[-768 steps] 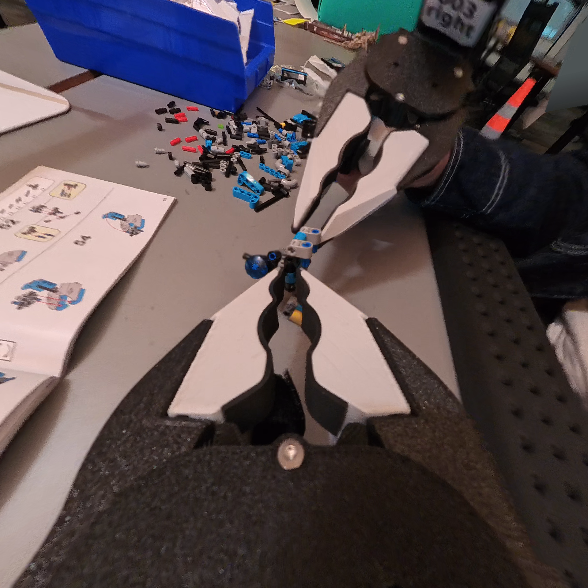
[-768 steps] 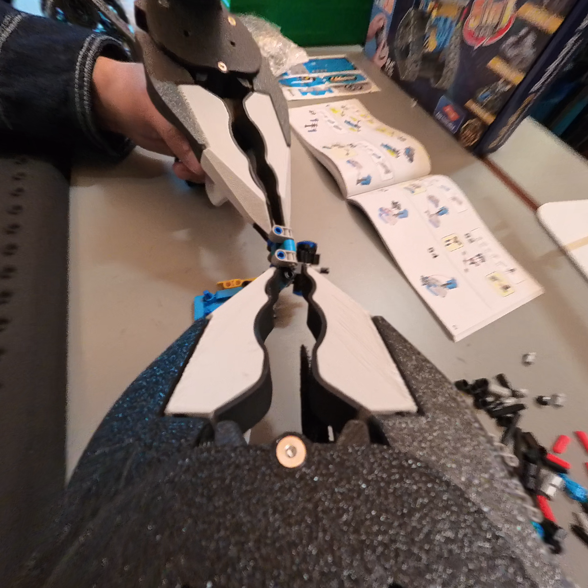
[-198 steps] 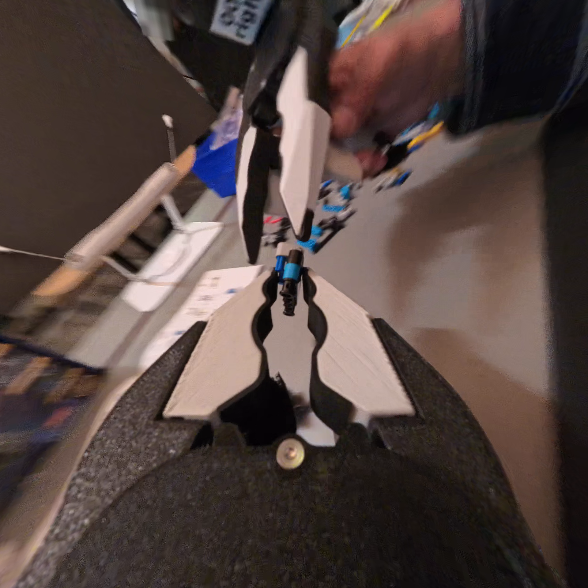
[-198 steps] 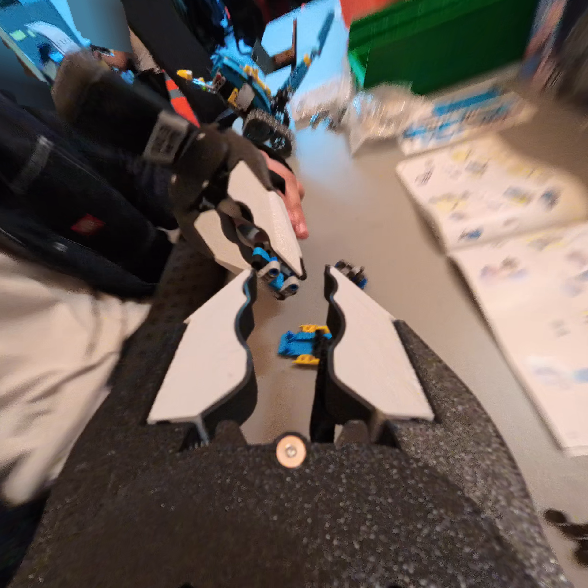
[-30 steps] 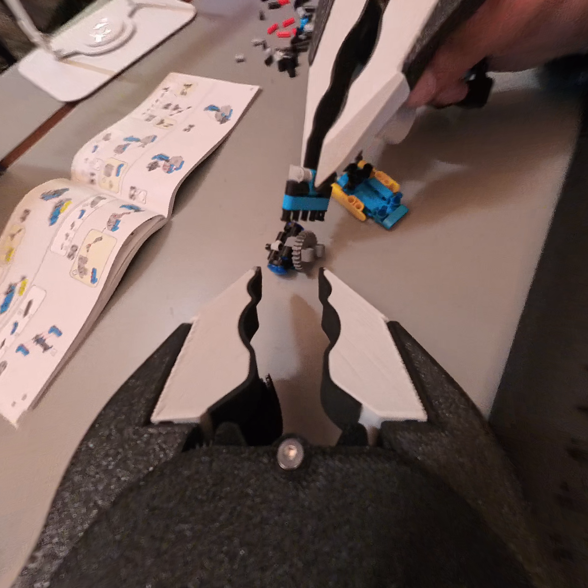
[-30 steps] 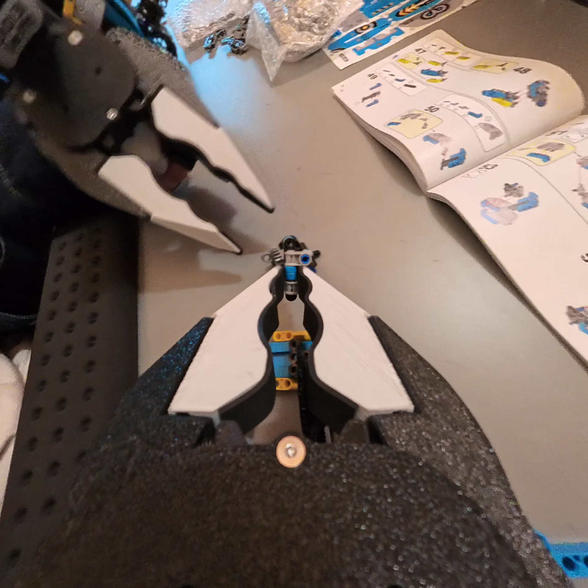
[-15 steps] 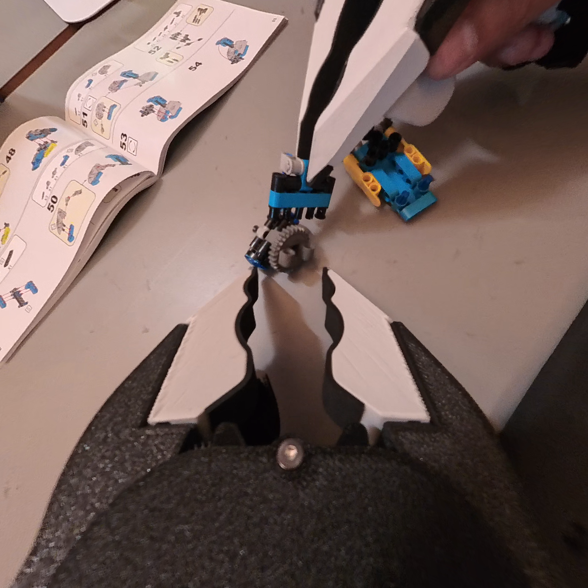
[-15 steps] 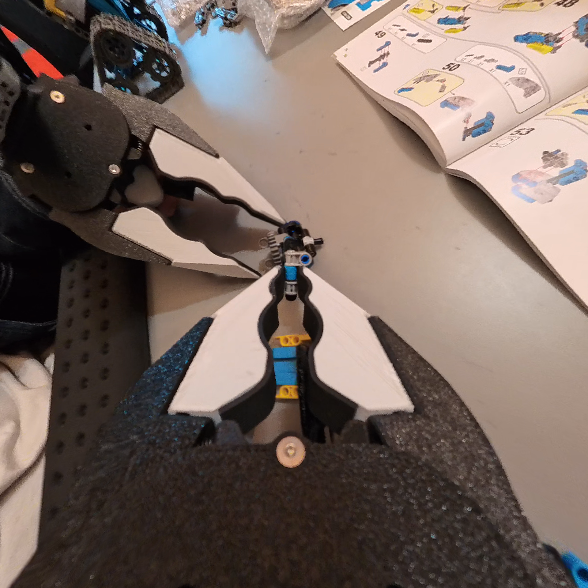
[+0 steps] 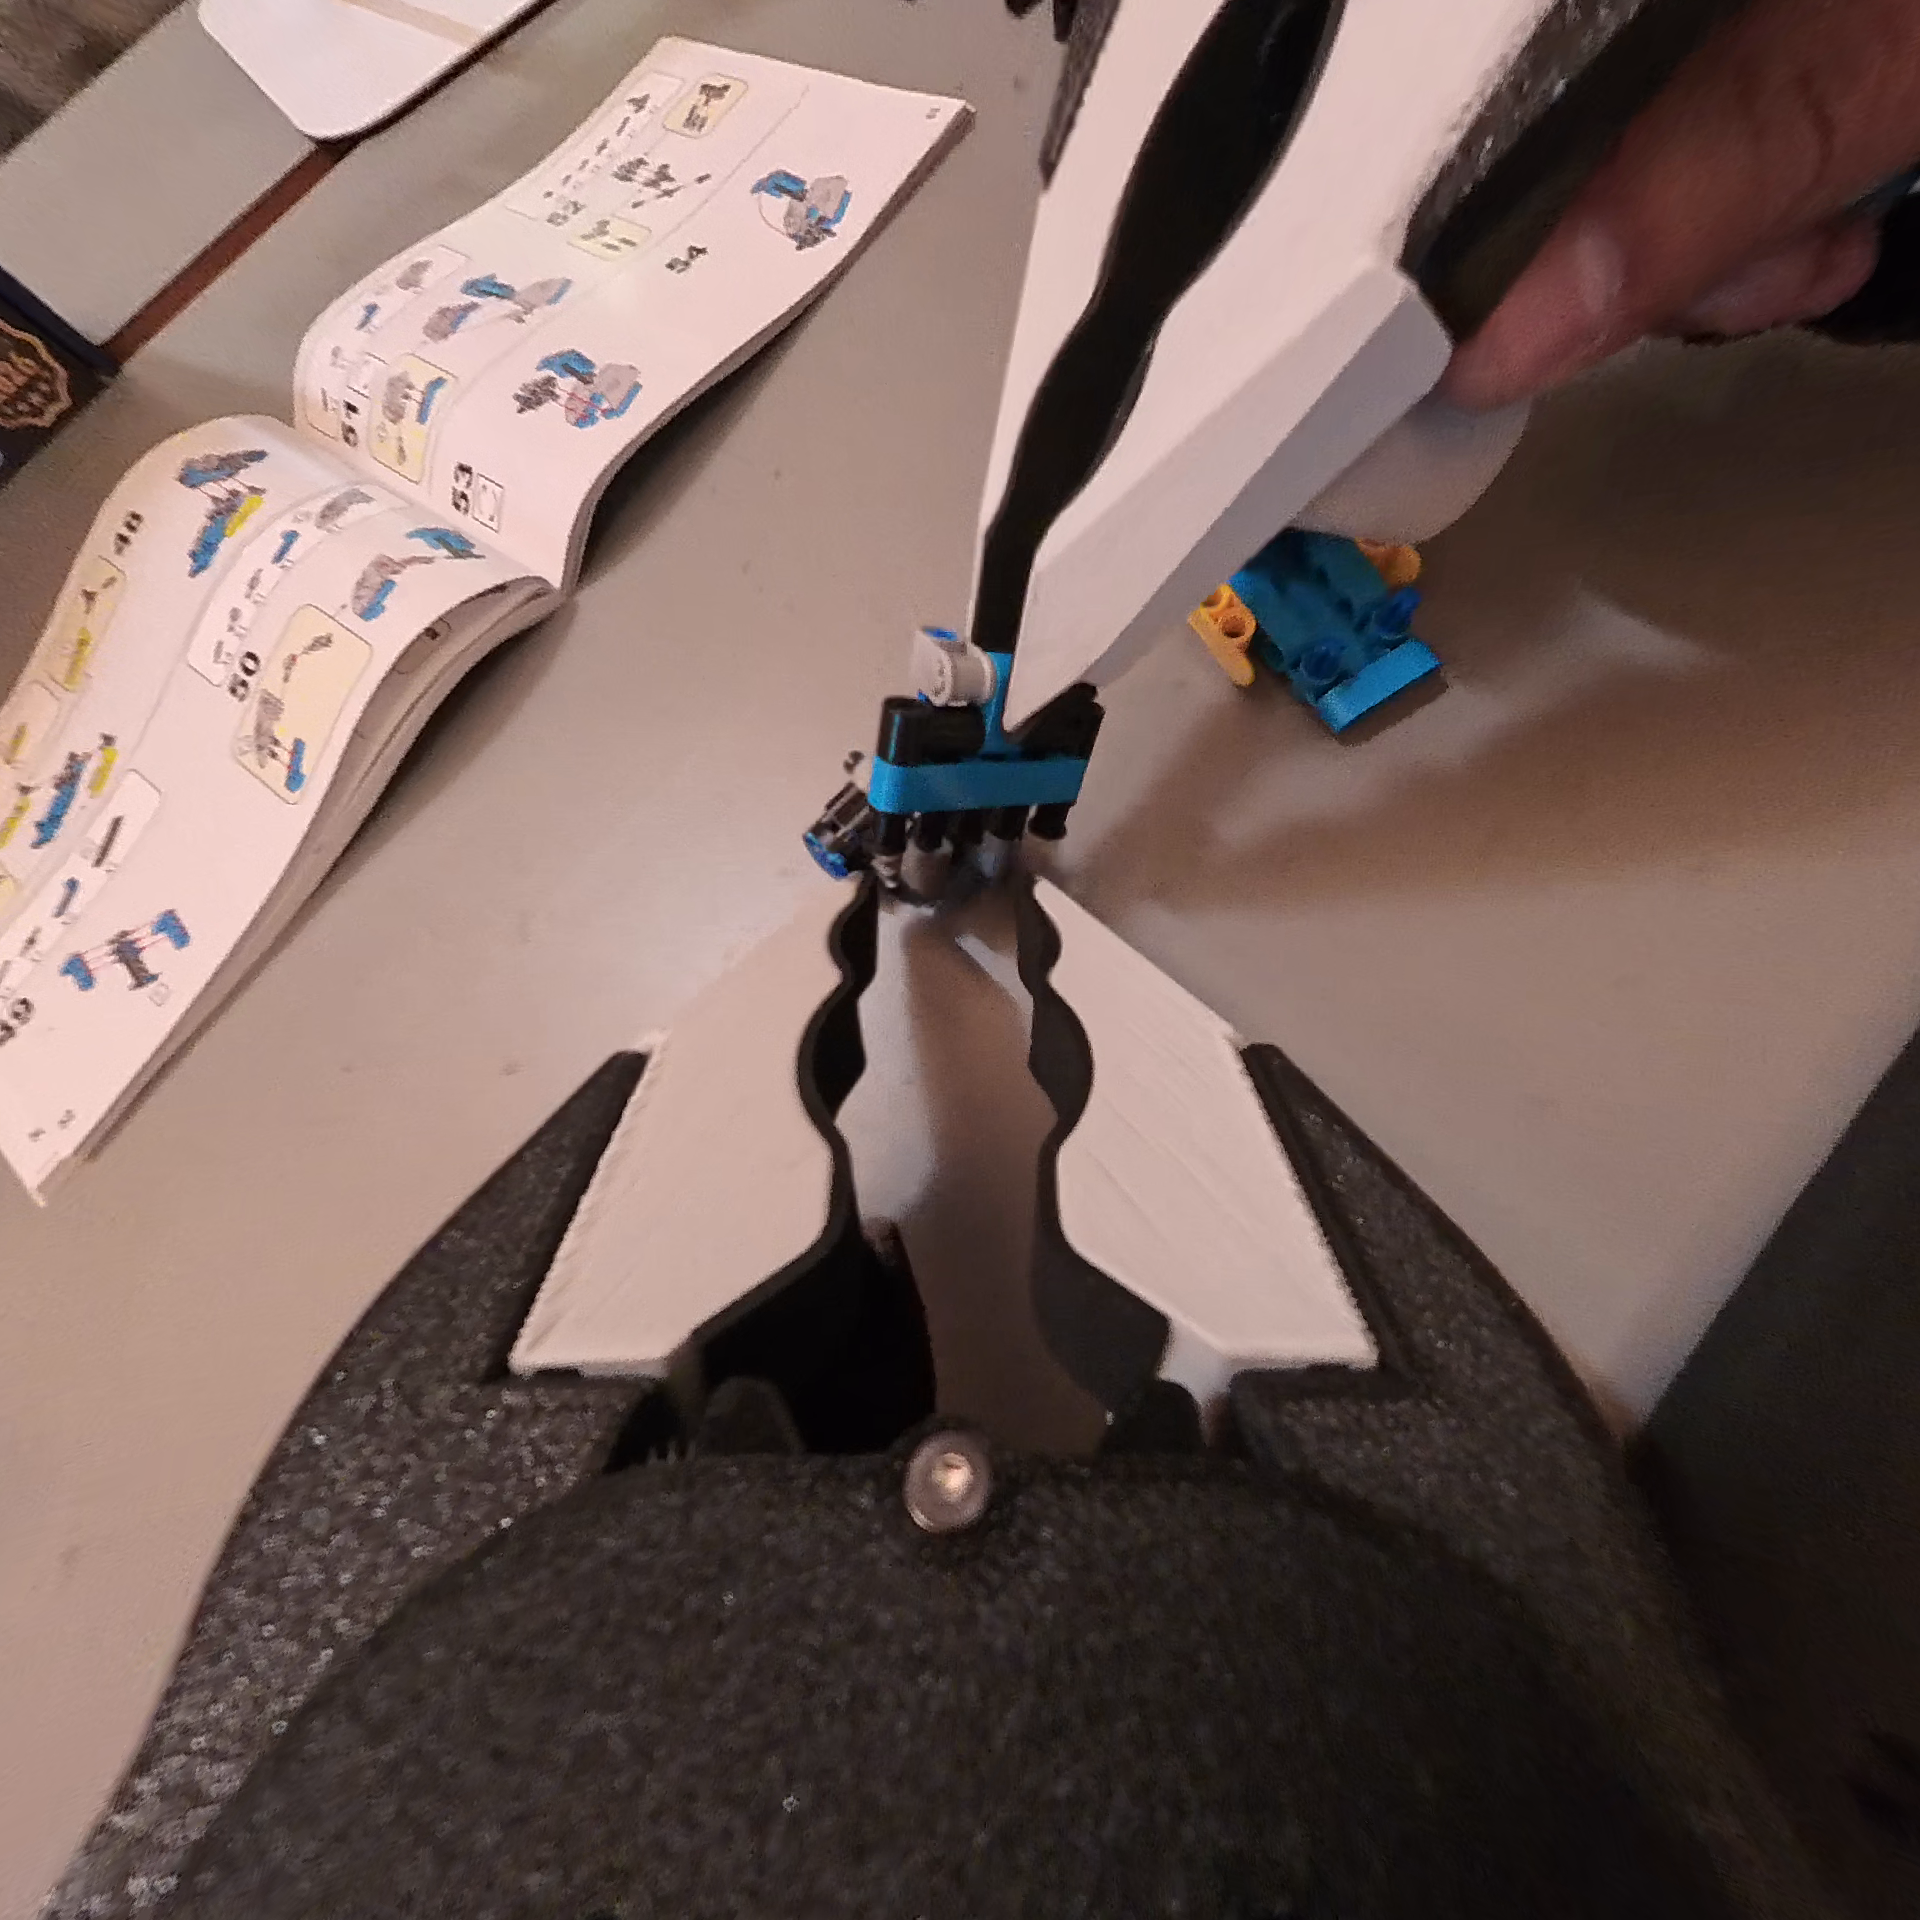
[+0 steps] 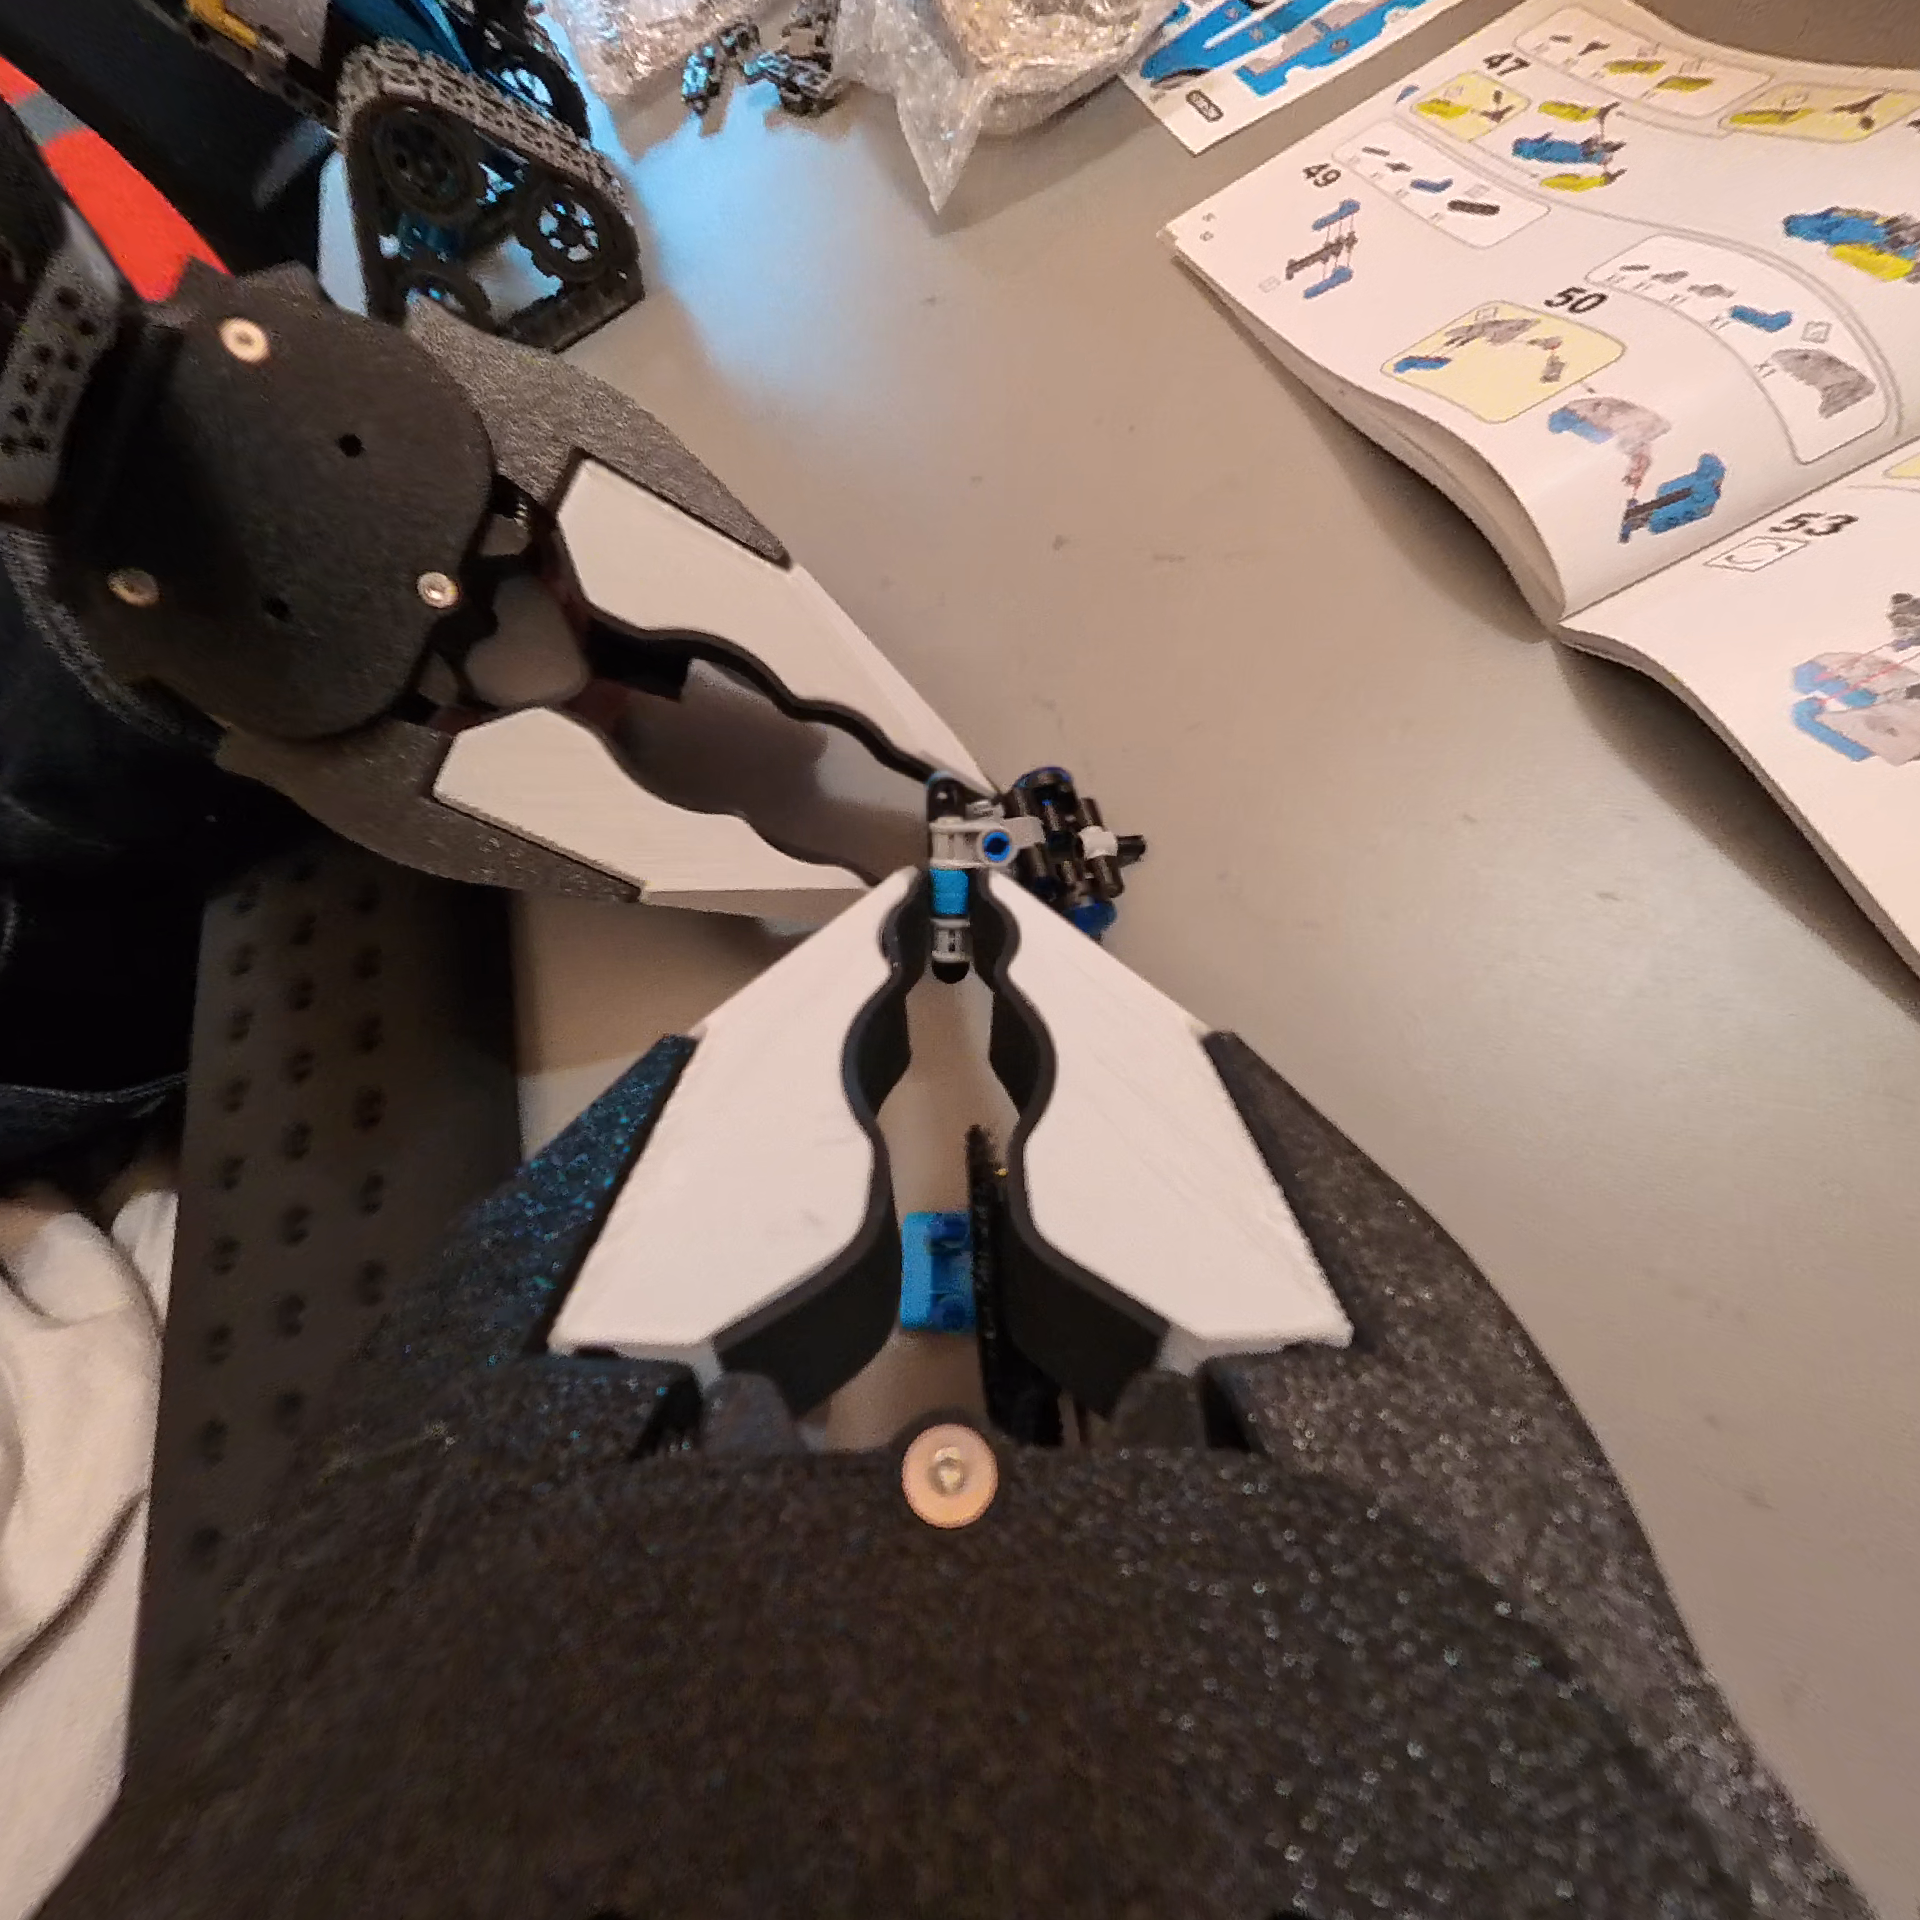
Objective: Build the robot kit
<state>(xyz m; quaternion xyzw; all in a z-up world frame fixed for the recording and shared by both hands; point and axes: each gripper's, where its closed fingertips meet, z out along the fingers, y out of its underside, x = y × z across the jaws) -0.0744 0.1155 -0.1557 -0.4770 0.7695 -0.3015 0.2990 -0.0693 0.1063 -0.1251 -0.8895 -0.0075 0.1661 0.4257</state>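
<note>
My right gripper (image 10: 951,878) is shut on a small blue, black and grey brick assembly (image 10: 951,904). In the left wrist view it comes down from the top, and the assembly (image 9: 977,753) hangs from its tips with black pins pointing down. Those pins sit right over a small gear piece (image 9: 847,831) with a blue end, lying on the grey table (image 9: 1455,935). My left gripper (image 9: 945,891) is open, its tips on either side of that gear piece, which is partly hidden. The gear piece (image 10: 1075,831) also shows beside the left gripper's fingertips (image 10: 961,779).
An open instruction booklet (image 9: 416,468) lies to the left. A blue and yellow brick block (image 9: 1320,634) sits behind the right gripper. A tracked brick vehicle (image 10: 488,208), plastic bags (image 10: 987,62) and a black perforated mat (image 10: 312,1091) are nearby. A hand (image 9: 1714,177) holds the right gripper.
My left gripper has moved forward until its tips flank the gear piece, and its jaws have narrowed a little. The right gripper has brought the blue assembly down close over the gear piece.
</note>
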